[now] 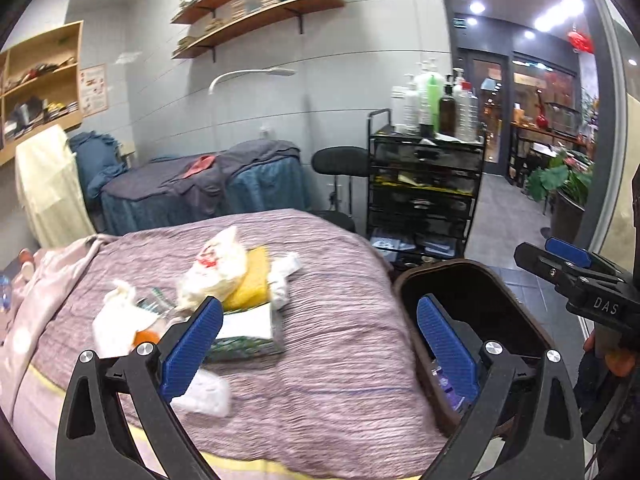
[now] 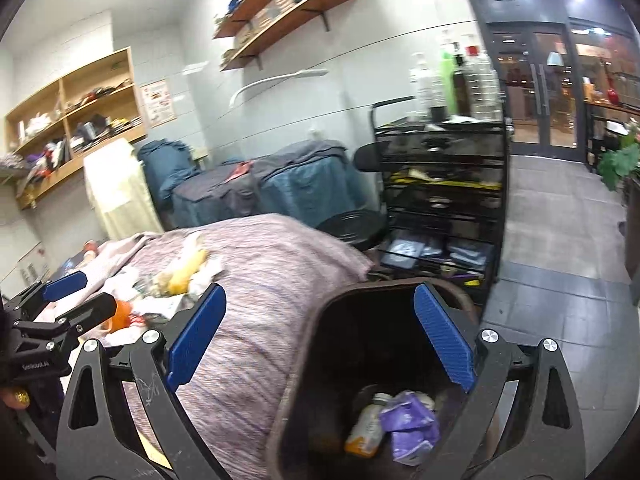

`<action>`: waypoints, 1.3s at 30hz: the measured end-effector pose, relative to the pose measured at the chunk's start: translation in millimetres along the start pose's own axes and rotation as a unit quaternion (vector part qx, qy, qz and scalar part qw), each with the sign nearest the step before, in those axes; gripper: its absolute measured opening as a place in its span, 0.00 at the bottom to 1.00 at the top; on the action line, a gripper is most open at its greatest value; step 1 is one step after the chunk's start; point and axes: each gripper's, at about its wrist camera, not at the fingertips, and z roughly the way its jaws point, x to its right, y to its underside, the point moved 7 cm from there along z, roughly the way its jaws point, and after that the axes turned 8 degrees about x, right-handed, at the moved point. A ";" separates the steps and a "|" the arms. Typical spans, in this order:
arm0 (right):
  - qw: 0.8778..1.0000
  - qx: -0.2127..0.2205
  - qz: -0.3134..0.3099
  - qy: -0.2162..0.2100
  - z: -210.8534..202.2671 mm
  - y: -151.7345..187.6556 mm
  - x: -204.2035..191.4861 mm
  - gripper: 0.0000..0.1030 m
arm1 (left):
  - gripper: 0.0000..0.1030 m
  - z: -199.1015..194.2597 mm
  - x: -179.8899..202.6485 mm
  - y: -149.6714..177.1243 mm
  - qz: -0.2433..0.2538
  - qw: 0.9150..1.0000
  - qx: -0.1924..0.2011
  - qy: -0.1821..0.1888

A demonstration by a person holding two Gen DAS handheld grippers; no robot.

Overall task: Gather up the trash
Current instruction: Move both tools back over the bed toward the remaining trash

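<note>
A heap of trash lies on the mauve bed cover [image 1: 320,320]: a white plastic bag [image 1: 214,268], a yellow sponge [image 1: 250,280], a crumpled white wrapper [image 1: 116,316], a green-edged packet [image 1: 244,332] and a white tissue [image 1: 208,394]. A dark brown bin [image 1: 472,292] stands at the bed's right side. In the right wrist view the bin [image 2: 320,360] holds a small bottle [image 2: 366,428] and purple wrappers [image 2: 408,428]. My left gripper [image 1: 320,344] is open and empty over the bed. My right gripper [image 2: 320,336] is open and empty above the bin.
A black wire trolley [image 1: 424,184] with bottles stands behind the bin, next to a black stool [image 1: 340,162]. Another bed with blue covers [image 1: 200,188] is at the back. Wooden shelves [image 1: 260,8] hang on the wall. Tiled floor [image 2: 560,300] lies to the right.
</note>
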 end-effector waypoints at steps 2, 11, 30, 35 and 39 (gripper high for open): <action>1.000 -0.009 -0.005 -0.016 7.3 2.8 -13.4 0.91 | 0.93 -5.0 -18.3 6.0 -0.010 1.000 -0.005 -0.015; 0.993 -0.065 -0.034 -0.090 37.5 24.6 -79.0 0.91 | 0.93 -23.0 -100.7 46.2 -0.074 0.994 -0.044 -0.069; 0.941 -0.188 -0.163 -0.229 95.2 61.7 -199.6 0.91 | 0.86 -8.7 -205.6 80.1 -0.108 0.982 -0.100 -0.115; 0.925 -0.208 -0.200 -0.245 104.5 70.5 -216.4 0.91 | 0.80 -2.6 -212.5 81.5 -0.127 0.981 -0.107 -0.102; 0.908 -0.235 -0.213 -0.272 110.5 82.2 -232.9 0.86 | 0.78 -1.3 -194.3 82.2 -0.117 0.984 -0.109 -0.082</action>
